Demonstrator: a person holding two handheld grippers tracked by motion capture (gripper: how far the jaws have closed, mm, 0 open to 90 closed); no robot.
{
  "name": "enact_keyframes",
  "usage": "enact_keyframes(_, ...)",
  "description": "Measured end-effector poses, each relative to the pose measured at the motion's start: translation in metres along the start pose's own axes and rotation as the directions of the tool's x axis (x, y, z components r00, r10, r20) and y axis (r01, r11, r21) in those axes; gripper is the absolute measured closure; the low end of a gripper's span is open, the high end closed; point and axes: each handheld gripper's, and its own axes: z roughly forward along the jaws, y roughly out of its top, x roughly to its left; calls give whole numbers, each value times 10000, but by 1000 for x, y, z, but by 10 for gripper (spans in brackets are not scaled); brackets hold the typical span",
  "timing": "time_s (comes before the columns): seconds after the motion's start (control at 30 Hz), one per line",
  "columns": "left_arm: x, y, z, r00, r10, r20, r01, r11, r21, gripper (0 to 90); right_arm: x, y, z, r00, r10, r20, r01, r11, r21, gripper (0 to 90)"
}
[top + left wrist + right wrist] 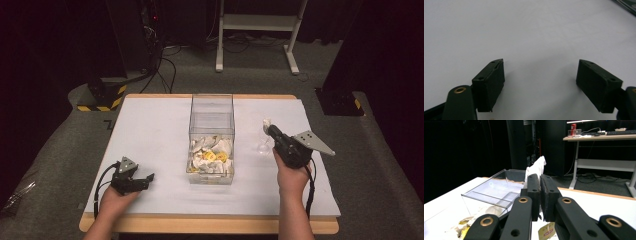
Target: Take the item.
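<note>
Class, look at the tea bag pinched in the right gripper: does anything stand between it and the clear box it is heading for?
Nothing visible does. The right gripper holds the tea bag above the table, beside the open-topped clear box, with bare white table between.

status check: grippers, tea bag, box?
Right gripper shut on white tea bag, tag dangling, raised right of clear box. Left gripper open, nothing between jaws, low over white table. Path to box unobstructed.

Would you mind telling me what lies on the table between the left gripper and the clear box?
Nothing: in the high view, bare white table separates the left gripper from the clear box.
</note>
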Motion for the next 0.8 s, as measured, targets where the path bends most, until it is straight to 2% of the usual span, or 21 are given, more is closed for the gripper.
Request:
enact_keyframes(0.47, 0, 0, 0, 10000, 8, -9, -8, 10000, 2, 228, -14, -4, 1, 9993, 50, 382, -53, 10000, 61, 868)
enact_keyframes(0.8, 0, 0, 0, 10000, 14, -28, -14, 10000, 5, 228, -19, -5, 10, 9992, 7, 398, -14, 9999, 166, 868)
